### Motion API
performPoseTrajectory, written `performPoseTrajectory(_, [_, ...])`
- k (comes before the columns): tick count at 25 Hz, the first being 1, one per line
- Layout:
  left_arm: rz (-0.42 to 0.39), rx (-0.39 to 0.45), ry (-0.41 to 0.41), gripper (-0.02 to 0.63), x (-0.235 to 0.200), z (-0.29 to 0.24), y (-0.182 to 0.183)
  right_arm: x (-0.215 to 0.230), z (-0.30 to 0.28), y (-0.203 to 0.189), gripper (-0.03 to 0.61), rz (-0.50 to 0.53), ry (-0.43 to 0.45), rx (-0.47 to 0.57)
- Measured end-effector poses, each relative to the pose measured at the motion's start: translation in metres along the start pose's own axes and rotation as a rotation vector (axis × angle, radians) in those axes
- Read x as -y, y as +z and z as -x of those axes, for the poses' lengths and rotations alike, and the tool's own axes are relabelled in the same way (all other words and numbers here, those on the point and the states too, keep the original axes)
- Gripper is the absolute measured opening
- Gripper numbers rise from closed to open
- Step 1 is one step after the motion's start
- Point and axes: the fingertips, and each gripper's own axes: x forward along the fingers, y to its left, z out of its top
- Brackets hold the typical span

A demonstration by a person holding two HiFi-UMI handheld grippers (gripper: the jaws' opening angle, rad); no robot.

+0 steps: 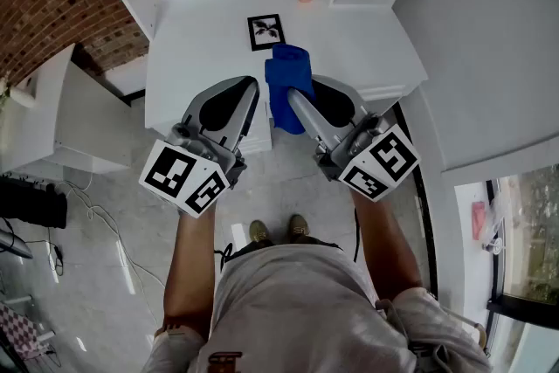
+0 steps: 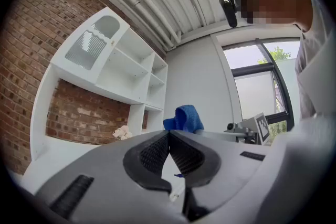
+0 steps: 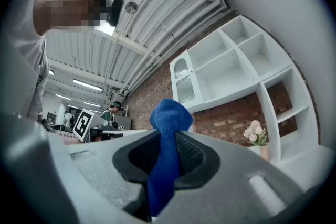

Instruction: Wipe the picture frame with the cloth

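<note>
Right gripper [image 1: 295,100] pinching the bunched blue cloth [image 1: 288,76], left gripper [image 1: 253,90] pressed together, empty. No wiping yet, I reckon. Next it needs lowering onto the small black picture frame [image 1: 266,31], lying toward the white table [image 1: 196,44]'s far edge.

The cloth [image 1: 288,65] is being partly hidden by the right gripper [image 1: 295,99]; the print in the picture frame [image 1: 266,31], possibly a sprig, is being shown too small to tell.

Left tool [image 1: 252,86] closed, right tool [image 1: 295,94] gripping cloth [image 1: 288,68]

The left gripper [image 1: 254,84] and right gripper [image 1: 300,93] are pale grey with black ribbed jaws and black-and-white marker cubes [image 1: 184,179]; the person wears a light T-shirt [image 1: 306,301] and olive shoes [image 1: 299,228].
</note>
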Motion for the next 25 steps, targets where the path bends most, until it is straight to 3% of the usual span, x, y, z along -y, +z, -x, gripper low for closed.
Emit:
performPoseTrajectory(12, [-0.009, -0.011, 0.027, 0.0, 0.001, -0.008, -0.005, 0.009, 0.007, 0.002, 0.071, 0.018, 0.018, -0.002])
performPoseTrajectory(25, [-0.049, -0.019, 0.128, 0.0, 0.01, -0.026, -0.013, 0.045, 0.041, -0.002, 0.071, 0.039, 0.022, -0.023])
